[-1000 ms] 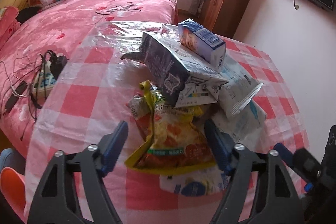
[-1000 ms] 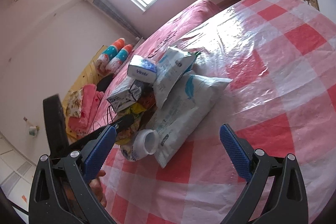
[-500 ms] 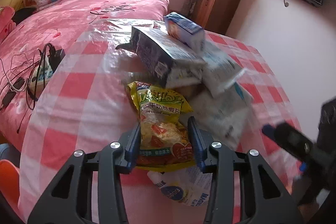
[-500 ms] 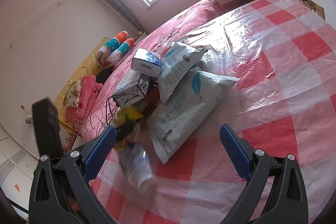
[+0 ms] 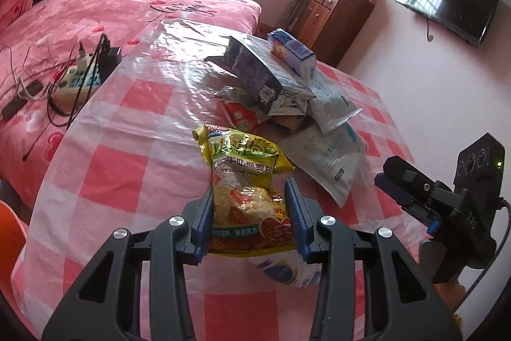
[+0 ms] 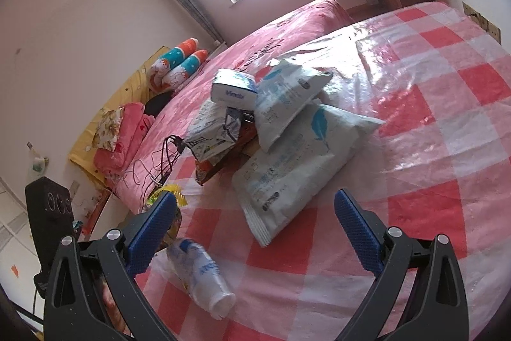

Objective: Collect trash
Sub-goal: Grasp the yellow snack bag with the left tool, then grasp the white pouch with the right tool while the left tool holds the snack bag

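Observation:
My left gripper (image 5: 249, 190) is shut on a yellow snack bag (image 5: 246, 178), its blue pads pressing both sides, and holds it just off the checked tablecloth (image 5: 127, 168). A white plastic cup (image 5: 287, 272) lies on its side under the bag. Behind it stands the trash pile: a dark carton (image 5: 255, 69), a blue-white tissue box (image 5: 290, 50), a red wrapper (image 5: 241, 115) and white bags (image 5: 325, 155). My right gripper (image 6: 254, 197) is open and empty, facing the large white bag (image 6: 297, 162), with the cup (image 6: 201, 277) at its lower left. It also shows at the left wrist view's right edge as the right gripper (image 5: 402, 181).
A power strip with tangled cables (image 5: 80, 79) lies on the pink bed (image 5: 95, 8) left of the table. A wooden cabinet (image 5: 332, 18) and a wall TV (image 5: 447, 2) stand behind. An orange chair (image 5: 9, 229) edges in at the lower left.
My left gripper's jaws closed on the yellow snack bag and drew it back out of the pile. The white cup came loose and rolled toward the table's near edge. The right gripper stayed open.

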### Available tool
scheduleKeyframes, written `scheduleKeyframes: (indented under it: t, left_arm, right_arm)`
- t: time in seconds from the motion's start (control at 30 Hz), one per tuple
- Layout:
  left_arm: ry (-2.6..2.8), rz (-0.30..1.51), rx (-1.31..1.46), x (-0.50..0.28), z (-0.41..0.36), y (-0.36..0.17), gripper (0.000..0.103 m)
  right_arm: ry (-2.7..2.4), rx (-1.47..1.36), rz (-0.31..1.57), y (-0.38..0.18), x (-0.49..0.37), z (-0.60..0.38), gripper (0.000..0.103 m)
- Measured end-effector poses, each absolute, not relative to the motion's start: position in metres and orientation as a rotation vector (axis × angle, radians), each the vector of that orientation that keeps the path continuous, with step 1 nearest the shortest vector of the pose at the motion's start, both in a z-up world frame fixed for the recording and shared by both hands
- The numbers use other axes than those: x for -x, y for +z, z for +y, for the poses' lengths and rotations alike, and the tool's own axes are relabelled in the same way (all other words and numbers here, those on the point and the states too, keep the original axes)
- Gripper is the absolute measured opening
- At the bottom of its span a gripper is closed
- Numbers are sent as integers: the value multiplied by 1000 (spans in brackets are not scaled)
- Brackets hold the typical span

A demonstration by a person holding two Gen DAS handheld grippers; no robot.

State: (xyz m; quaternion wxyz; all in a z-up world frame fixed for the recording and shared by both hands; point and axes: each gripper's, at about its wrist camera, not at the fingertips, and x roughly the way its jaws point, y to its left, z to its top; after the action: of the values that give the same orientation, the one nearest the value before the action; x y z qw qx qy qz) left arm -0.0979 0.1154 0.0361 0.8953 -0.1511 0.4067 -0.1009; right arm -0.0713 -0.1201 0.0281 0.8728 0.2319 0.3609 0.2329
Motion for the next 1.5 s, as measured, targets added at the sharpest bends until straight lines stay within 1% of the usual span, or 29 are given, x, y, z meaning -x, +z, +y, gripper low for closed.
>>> scheduleKeyframes:
  t: [0.3,0.47,0.7,0.8,0.83,0.87,0.93,1.4,1.43,1.47,1.5]
  left_arm:
    - [-188,816,339,104,141,34,43]
    - [-183,816,363,108,158,30,43]
    - [-189,832,377,110,167,19,43]
    - [-193,835,378,107,168,18,43]
    - [-192,834,375,107,168,18,43]
    - [-191,833,372,106,168,18,43]
    - [-190,834,370,104,169,18,43]
    - [-198,858,333,95,160,12,43]
    - [-197,858,333,95,160,12,43]
    - [-196,857,333,95,160,12,43]
    - [-194,858,334,95,160,12,43]
  right_arm:
    - [504,-449,743,39,58,-99,98]
    - [417,-434,747,36,51,-109,98]
    - [338,-388,732,42,22,-121,98]
    - [337,-411,738,42,5,-124,97]
    - [339,-421,743,40,2,-126,95]
    - [343,-441,751,38,-5,-126,85]
    - [343,-471,767,34,-15,-127,77]
    - [443,-640,795,10,-60,-128,77]
    - [445,-641,794,10,-62,-127,76]
    - [440,-640,794,9,-62,-126,68]
    - [433,-639,799,8,-63,-126,63]
